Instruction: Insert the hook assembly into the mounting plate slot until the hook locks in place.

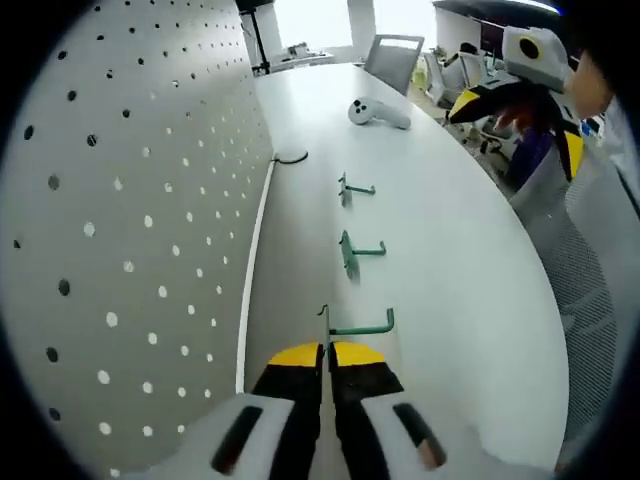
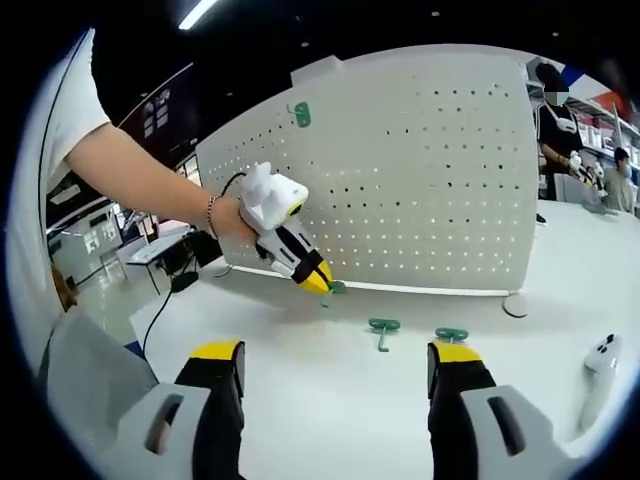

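Standing upright along the white table, the white pegboard is seen with one green hook mounted near its top. The left gripper is clenched on a green hook assembly at the board's foot. The right gripper is held released, jaws wide apart. Two more hooks are laid on the table, and a white controller beyond.

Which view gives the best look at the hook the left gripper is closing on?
The left gripper view: the green hook lies on the white table just past the left gripper, with its backplate and arm plain. In the right gripper view, that hook is a small green speck at the gripper's yellow tips.
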`<action>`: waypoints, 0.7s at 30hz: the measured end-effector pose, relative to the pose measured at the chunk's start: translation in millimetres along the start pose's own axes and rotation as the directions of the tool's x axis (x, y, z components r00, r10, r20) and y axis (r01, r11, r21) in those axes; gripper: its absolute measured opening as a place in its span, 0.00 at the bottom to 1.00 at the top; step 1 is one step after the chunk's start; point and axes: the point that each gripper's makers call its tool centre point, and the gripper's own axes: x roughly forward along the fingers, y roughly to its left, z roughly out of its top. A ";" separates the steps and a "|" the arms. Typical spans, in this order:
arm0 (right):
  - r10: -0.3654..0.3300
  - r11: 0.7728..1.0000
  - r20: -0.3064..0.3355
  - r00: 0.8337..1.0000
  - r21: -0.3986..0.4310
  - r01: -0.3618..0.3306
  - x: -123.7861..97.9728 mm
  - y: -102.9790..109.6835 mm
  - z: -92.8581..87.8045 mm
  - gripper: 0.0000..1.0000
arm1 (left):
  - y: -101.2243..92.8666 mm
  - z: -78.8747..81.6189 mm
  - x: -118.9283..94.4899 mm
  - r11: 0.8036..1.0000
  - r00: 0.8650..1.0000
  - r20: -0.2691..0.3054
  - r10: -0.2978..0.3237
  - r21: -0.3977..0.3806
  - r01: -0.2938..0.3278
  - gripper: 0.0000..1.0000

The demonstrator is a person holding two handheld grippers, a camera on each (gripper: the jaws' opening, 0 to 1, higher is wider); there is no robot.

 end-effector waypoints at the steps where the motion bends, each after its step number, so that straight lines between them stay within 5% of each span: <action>1: -0.001 1.000 0.001 1.000 0.001 0.001 -0.1 -0.4 -0.1 0.73 | -0.1 1.7 -1.9 1.000 1.000 0.008 0.000 -0.001 0.000 0.02; 21: 0.000 1.000 0.015 1.000 0.014 0.000 -1.3 -1.1 2.2 0.72 | 2.2 16.3 -24.1 0.997 0.994 0.085 0.065 -0.051 -0.061 0.02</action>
